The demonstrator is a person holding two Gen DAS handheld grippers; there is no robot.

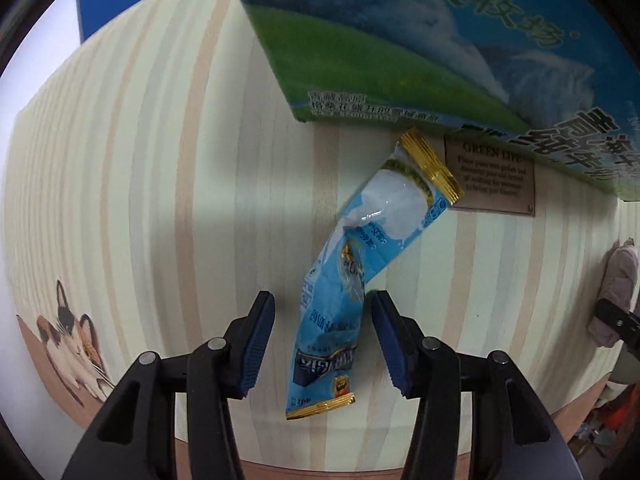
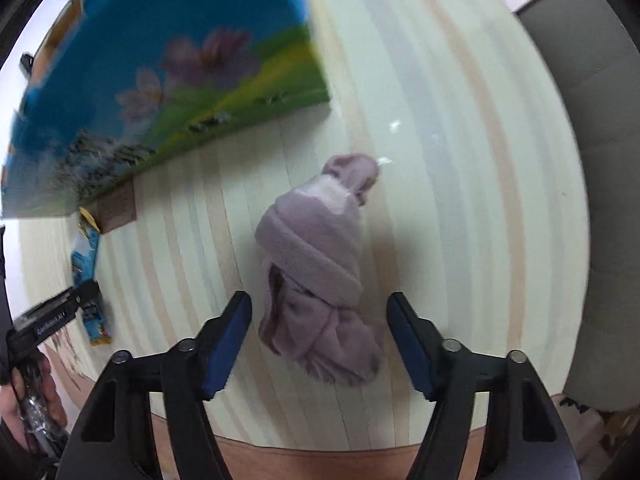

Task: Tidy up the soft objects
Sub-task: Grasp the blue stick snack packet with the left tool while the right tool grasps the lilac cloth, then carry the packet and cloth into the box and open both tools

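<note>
A blue and white soft packet with gold ends [image 1: 352,276] lies bent on the striped table. My left gripper [image 1: 322,308] is open, its jaws on either side of the packet's lower half, right pad close to it. The packet also shows in the right wrist view [image 2: 87,272]. A rolled mauve fleece cloth [image 2: 320,268] lies on the table. My right gripper [image 2: 320,308] is open and straddles the cloth's near end without touching it. The cloth shows at the right edge of the left wrist view [image 1: 618,292].
A large blue and green printed carton [image 1: 420,40] stands at the back of the table, also in the right wrist view [image 2: 160,76]. A brown label card [image 1: 492,176] lies beneath its edge. A grey chair [image 2: 592,160] stands to the right. The table edge [image 1: 320,456] is near.
</note>
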